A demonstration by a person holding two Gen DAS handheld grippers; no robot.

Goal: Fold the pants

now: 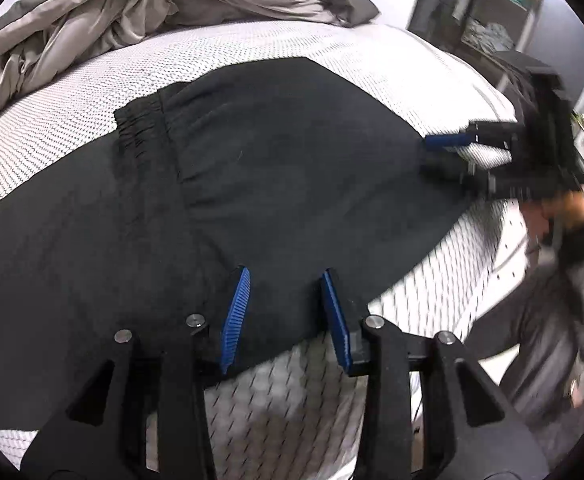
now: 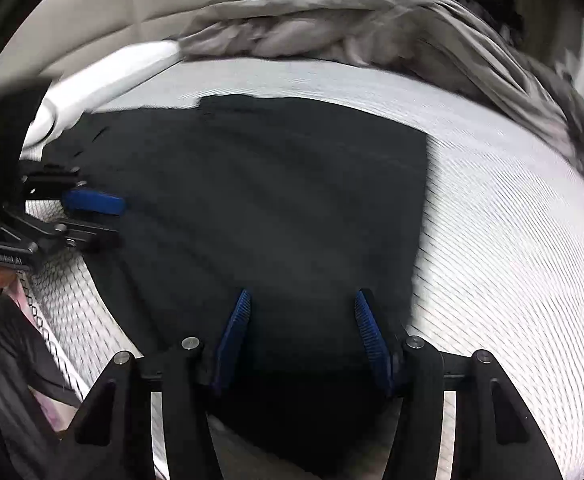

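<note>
Left gripper (image 1: 283,312): fingers apart over the near hem of the black pants (image 1: 251,168), gripping nothing. Right gripper (image 2: 302,332): fingers parted wider, empty, over the same cloth. Pants lie flat on the bed (image 1: 392,64). At 12 o'clock, crumpled duvet (image 1: 151,4). At 1 o'clock, shelf unit (image 1: 492,12), contents blurred.

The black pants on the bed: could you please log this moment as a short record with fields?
garment: black pants, spread flat, waistband showing
surface: white patterned mattress
left gripper: jaws apart, over the pants' near edge, nothing pinched
right gripper: jaws apart, over the pants' near edge, nothing pinched
background: grey duvet, bunched at the far side
</note>
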